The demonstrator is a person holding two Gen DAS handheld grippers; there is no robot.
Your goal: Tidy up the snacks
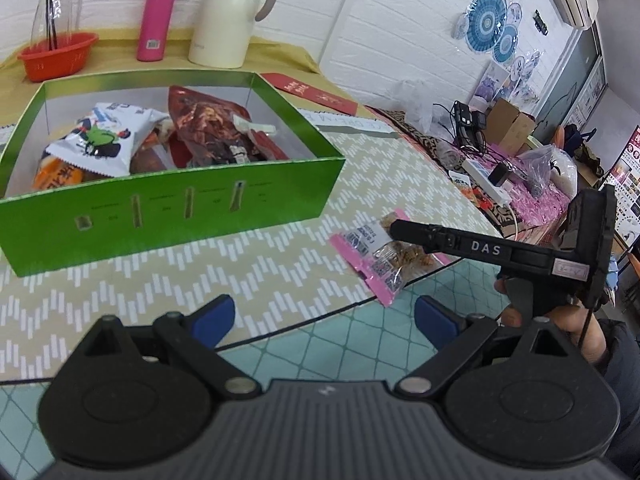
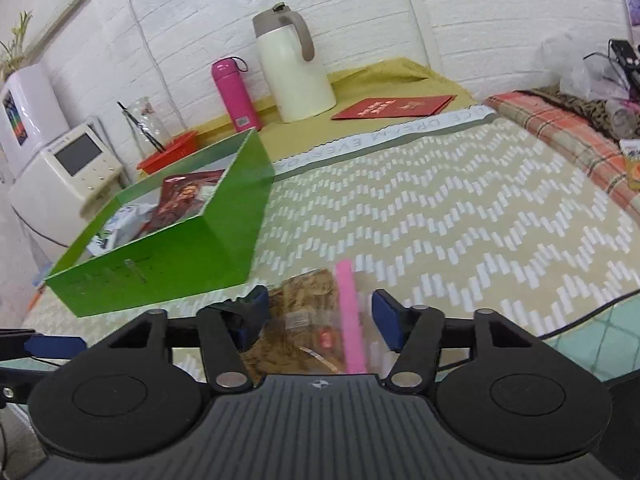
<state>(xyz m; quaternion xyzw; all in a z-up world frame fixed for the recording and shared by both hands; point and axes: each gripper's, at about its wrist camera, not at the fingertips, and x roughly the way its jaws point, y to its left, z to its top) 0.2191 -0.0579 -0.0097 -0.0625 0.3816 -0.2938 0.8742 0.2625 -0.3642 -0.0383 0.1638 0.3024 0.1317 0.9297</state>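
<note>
Left tool (image 1: pixel 324 320): blue pads spread wide, nothing between them. It is pitched downward over the near counter edge, where the chevron-patterned mat (image 1: pixel 224 264) meets a teal cloth (image 1: pixel 360 344).

Right tool (image 2: pixel 320 320): pointed forward and downward, low over the mat. Its jaws stand wide on either side of the pink-edged snack packet (image 2: pixel 316 320); the packet lies between the blue pads, and no contact of the pads with the wrapper can be confirmed. In the left wrist view one black finger of this tool lies across the far part of the packet. A hand (image 1: pixel 560 320) grips the tool body from below at the right of that view, above a dark sleeve.

The packet lies flat on the mat close to the counter's near edge, to the right of the green box (image 1: pixel 168 208) and apart from it.

The green box is open-topped and stands on the mat. It holds a white chip bag (image 1: pixel 104 136), a red-brown clear pouch (image 1: pixel 208 120) and an orange packet (image 1: pixel 56 172), overlapping one another.

Beyond the box, on a yellow cloth: a red basket (image 1: pixel 56 56), a pink flask (image 1: pixel 156 16), a cream jug (image 1: pixel 232 12) and a red envelope (image 1: pixel 316 92).
</note>
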